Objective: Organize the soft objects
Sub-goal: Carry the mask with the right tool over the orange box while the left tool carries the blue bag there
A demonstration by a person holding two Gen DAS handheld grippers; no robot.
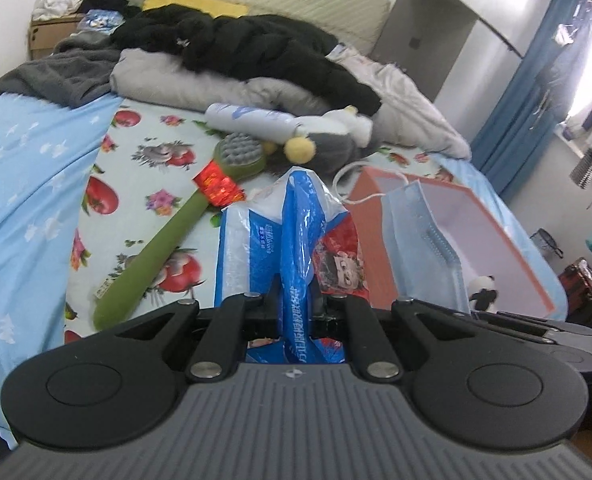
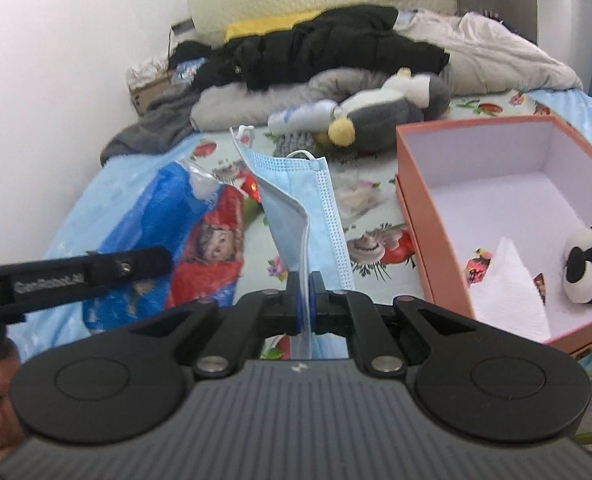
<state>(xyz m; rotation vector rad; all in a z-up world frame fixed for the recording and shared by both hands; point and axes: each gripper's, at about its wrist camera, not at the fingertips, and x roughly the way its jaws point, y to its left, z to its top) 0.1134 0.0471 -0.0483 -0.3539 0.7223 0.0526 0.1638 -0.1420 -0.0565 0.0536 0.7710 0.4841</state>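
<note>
My left gripper is shut on a blue and white plastic pack with a red cartoon print, lifted over the bed. The same pack shows at the left of the right wrist view. My right gripper is shut on a light blue face mask, which stands up from its jaws; the mask hangs beside the pack in the left wrist view. An open orange box with a white inside sits to the right, holding a small panda plush and white tissue.
On the flowered sheet lie a green long-handled brush, a white bottle and a grey and white plush toy. Black and grey clothes are piled by the headboard. A cardboard box stands at the far left.
</note>
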